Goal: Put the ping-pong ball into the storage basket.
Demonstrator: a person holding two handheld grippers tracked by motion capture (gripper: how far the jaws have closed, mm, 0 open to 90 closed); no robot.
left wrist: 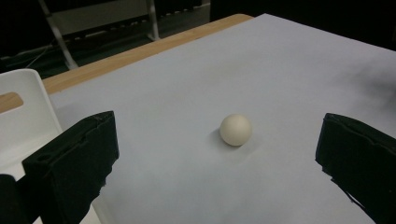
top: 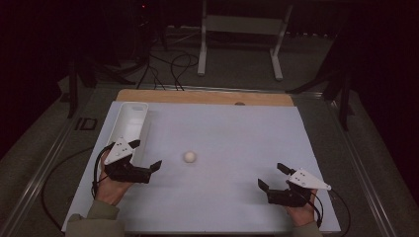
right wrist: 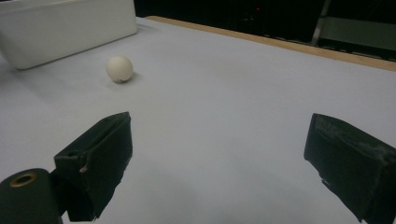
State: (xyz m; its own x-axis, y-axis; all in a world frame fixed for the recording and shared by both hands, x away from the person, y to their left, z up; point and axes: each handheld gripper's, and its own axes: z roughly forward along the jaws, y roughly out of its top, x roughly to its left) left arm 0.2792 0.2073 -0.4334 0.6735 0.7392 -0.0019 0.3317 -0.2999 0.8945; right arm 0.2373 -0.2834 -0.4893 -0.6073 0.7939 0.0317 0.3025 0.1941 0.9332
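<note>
Aiming the left gripper (top: 147, 156) at a small round off-white ball (top: 189, 157) lying loose on the pale sheet covering the table (top: 232, 138).

Going left to right from that ball: the long white plastic bin (top: 129, 126) is sitting well to its left, the left gripper is hovering near its left with jaws spread wide apart and empty, and the right gripper (top: 269, 177) is resting well off to its right, jaws likewise gaping on nothing. Being round and free, the ball is likely to roll away if one jaw is nudging it before the other closes, or squirt out of an off-centre pinch.
</note>
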